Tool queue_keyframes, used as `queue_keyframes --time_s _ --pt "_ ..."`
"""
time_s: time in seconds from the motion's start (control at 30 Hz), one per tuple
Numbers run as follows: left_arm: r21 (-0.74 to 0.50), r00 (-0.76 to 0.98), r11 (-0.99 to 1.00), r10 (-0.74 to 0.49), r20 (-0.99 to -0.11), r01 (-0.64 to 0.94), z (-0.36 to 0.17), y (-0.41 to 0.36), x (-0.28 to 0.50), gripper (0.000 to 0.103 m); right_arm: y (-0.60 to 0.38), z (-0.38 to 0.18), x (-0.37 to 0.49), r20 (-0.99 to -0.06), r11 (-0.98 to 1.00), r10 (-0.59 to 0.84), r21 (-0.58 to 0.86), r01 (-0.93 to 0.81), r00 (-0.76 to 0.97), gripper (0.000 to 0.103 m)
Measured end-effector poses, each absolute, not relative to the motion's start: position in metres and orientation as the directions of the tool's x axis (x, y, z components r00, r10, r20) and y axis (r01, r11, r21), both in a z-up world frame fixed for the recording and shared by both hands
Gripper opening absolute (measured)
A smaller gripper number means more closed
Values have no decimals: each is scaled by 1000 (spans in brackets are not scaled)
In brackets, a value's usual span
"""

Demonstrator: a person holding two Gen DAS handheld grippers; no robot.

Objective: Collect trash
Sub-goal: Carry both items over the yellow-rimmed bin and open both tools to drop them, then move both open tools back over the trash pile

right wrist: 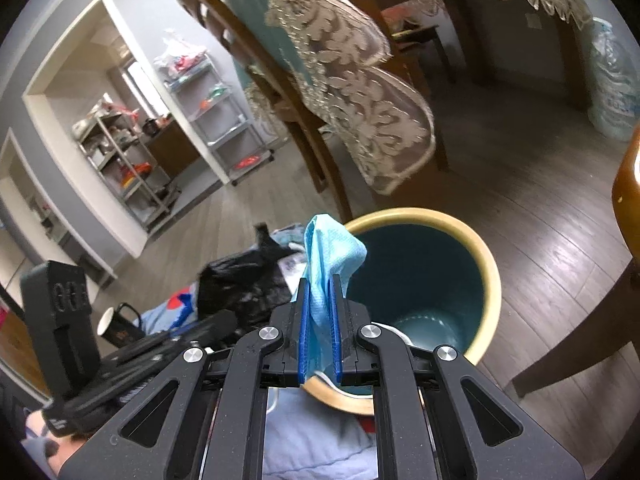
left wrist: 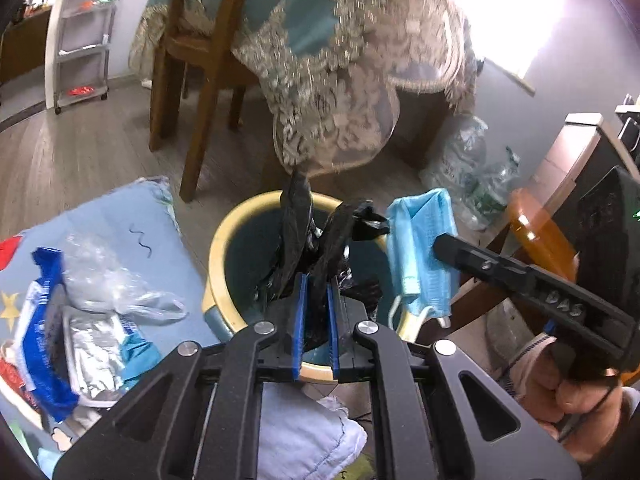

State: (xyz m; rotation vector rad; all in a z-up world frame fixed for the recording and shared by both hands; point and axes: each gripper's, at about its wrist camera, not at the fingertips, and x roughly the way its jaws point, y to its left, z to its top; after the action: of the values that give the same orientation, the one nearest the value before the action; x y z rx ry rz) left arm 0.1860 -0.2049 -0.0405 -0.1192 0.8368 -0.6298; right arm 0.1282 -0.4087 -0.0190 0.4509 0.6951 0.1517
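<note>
A black bag (left wrist: 296,240) is clamped in the left gripper (left wrist: 316,292) above the bin (left wrist: 218,248); a blue mask (right wrist: 328,256) is pinched in the right gripper (right wrist: 320,292)

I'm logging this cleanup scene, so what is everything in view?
Bin: one, teal with cream rim, on the wood floor.
Face mask: one, light blue, held beside the bin rim.
Trash bag: one, black, held over the bin.
Wrappers: several, blue, silver and clear, on the pale blue cloth left of the bin.
Mug: one, black, on the floor.
Chair: one, brown wood, behind the bin.
Tablecloth: one, beige lace over teal.
Left gripper: fingers shut on the bag.
Right gripper: fingers shut on the mask.
</note>
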Motion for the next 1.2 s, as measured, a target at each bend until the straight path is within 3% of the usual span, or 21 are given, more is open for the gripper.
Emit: queue_keyframes --time_s 0.17,0.3,0.43,0.47,0.6,0.67,0.9,1.2 --pt "-349 478 811 -566 -672 469 -55 -208 194 23 -412 -28 131 -610 896 268 443 41 746 11" --pt "-348 510 816 -565 -648 461 -46 -196 190 49 -411 -36 137 -629 897 264 438 53 731 11" --pt "-331 549 823 -559 -621 462 -32 -178 182 58 -408 -43 144 -649 900 256 431 69 716 11" --pt "-324 561 827 -553 -616 459 -28 -172 179 61 -407 -44 145 -653 901 252 428 73 714 13" --pt "-311 595 841 -536 -599 444 -17 -149 169 72 -401 -42 146 -656 913 222 399 82 722 37" --pt "-301 617 852 -520 -591 430 -12 -135 163 74 -396 -40 144 -649 917 221 392 71 728 46" --pt "-253 701 905 -425 -573 341 2 -82 149 86 -369 -33 144 -641 932 252 363 -3 725 57" --pt "-274 728 947 -308 -612 171 4 -7 151 87 -341 -31 145 -638 925 309 372 -69 705 59"
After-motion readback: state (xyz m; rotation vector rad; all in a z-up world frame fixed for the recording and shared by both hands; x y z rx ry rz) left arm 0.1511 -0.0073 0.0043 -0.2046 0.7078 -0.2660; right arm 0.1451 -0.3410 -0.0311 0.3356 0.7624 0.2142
